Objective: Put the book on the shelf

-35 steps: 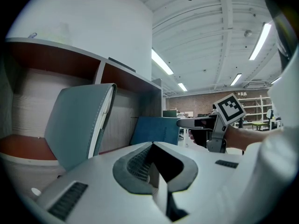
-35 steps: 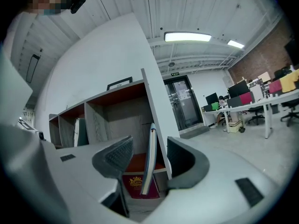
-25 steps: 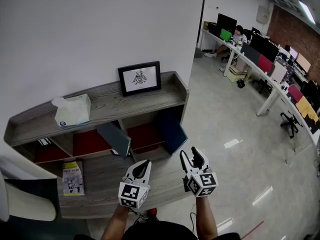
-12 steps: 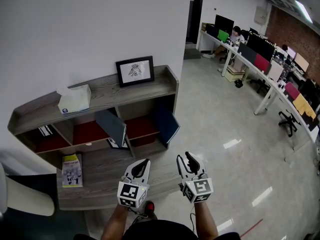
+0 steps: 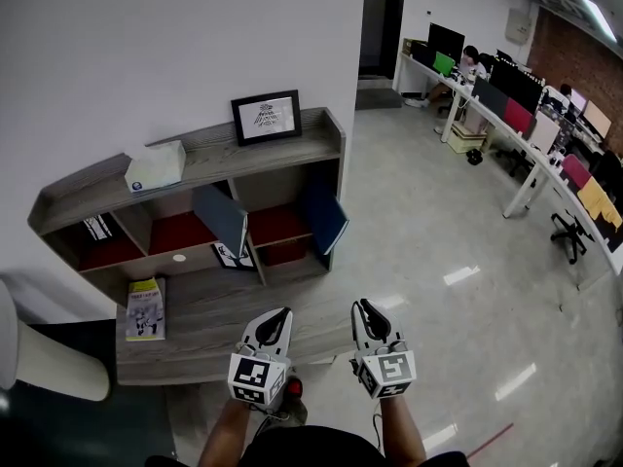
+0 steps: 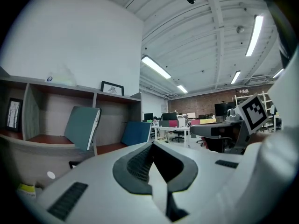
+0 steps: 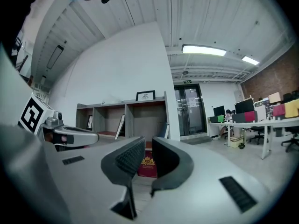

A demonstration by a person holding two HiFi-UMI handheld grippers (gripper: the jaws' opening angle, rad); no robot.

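Glossy office floor; grey wooden shelf (image 5: 209, 157) at 11 o'clock. Blue book (image 5: 327, 220) leaning in right compartment. Left gripper (image 5: 282, 313) jaws together, empty. Right gripper (image 5: 364, 307) jaws just closing, narrow gap, nothing between.

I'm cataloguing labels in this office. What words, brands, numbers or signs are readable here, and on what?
Nothing reads clearly.
Framed picture: caption too small.
Tissue box: round label blurred.
Yellow booklet: cover print too small.
Red book: gold emblem, lettering blurred.
Door sign: too small.
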